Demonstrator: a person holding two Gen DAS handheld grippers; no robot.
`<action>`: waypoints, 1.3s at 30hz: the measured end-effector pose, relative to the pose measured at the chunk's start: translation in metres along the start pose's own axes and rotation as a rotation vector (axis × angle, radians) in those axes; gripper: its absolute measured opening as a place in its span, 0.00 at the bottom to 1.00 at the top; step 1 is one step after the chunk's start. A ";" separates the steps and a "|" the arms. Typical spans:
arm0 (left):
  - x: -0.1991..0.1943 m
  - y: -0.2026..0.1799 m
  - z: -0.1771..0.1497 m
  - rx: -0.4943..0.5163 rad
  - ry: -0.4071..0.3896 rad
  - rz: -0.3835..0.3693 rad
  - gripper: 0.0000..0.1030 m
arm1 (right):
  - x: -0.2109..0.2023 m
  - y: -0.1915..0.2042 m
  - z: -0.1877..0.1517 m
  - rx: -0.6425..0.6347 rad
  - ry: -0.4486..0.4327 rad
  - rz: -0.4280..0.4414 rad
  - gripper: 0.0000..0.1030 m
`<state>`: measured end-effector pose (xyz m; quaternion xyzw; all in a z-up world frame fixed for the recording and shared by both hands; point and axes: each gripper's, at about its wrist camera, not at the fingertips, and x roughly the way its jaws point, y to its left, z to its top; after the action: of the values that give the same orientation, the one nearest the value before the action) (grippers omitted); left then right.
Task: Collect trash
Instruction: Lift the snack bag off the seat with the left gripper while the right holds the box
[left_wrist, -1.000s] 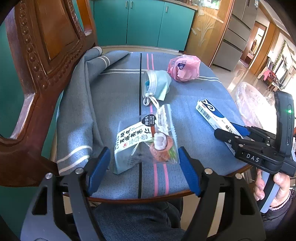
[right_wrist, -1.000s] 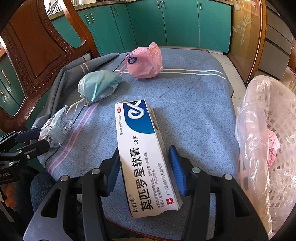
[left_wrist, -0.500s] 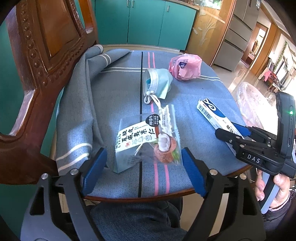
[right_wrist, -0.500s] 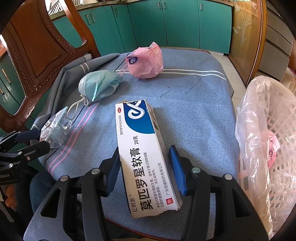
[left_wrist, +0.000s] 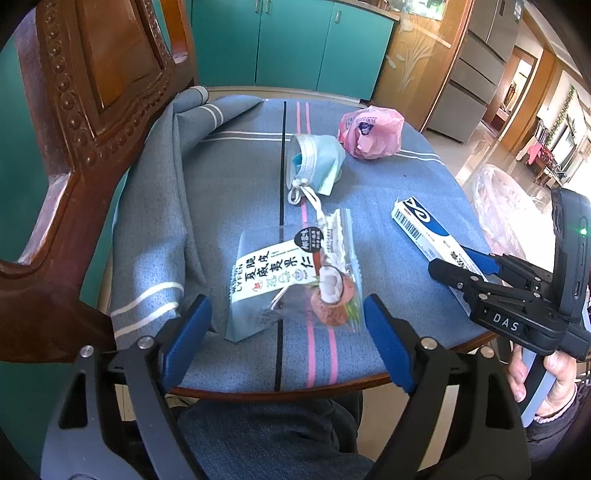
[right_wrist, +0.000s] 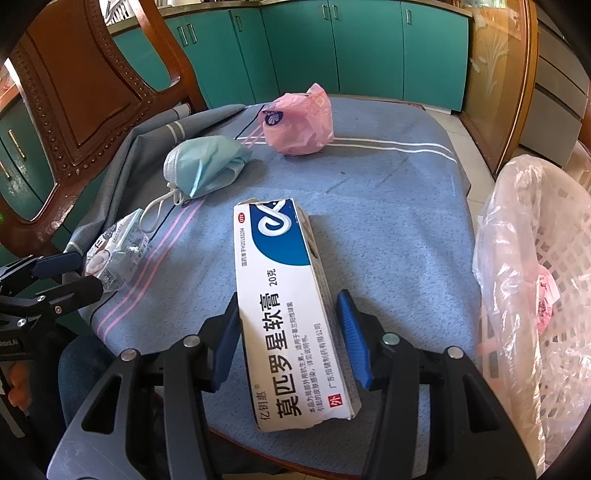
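A snack wrapper (left_wrist: 295, 280) lies near the table's front edge, between the wide-open fingers of my left gripper (left_wrist: 286, 336), which sits just short of it. It also shows in the right wrist view (right_wrist: 118, 254). A white and blue ointment box (right_wrist: 288, 310) lies lengthwise between the fingers of my open right gripper (right_wrist: 290, 336); the left pad touches it, the right pad stands apart. A blue face mask (left_wrist: 317, 162) and a pink crumpled bag (left_wrist: 371, 133) lie farther back.
A white basket lined with a clear bag (right_wrist: 535, 266) stands right of the table. A carved wooden chair (left_wrist: 92, 110) stands at the left. The blue striped tablecloth (left_wrist: 229, 177) bunches up toward the chair. Teal cabinets stand behind.
My left gripper has opened wider and drawn back a little from the snack wrapper. The right gripper and the box have stayed put.
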<state>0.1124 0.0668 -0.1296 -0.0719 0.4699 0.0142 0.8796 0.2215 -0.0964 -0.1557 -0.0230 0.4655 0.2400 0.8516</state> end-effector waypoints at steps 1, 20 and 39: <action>0.000 0.000 0.000 -0.002 -0.001 0.000 0.83 | 0.000 0.000 0.000 0.000 0.000 0.002 0.50; 0.016 0.004 0.009 -0.094 0.005 -0.039 0.90 | 0.000 -0.006 -0.001 0.027 0.013 0.035 0.46; 0.037 -0.010 0.009 -0.015 0.025 0.052 0.82 | 0.000 -0.004 -0.002 0.017 0.014 0.021 0.46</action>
<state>0.1410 0.0561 -0.1542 -0.0663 0.4825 0.0396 0.8725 0.2212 -0.1003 -0.1572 -0.0126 0.4735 0.2450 0.8459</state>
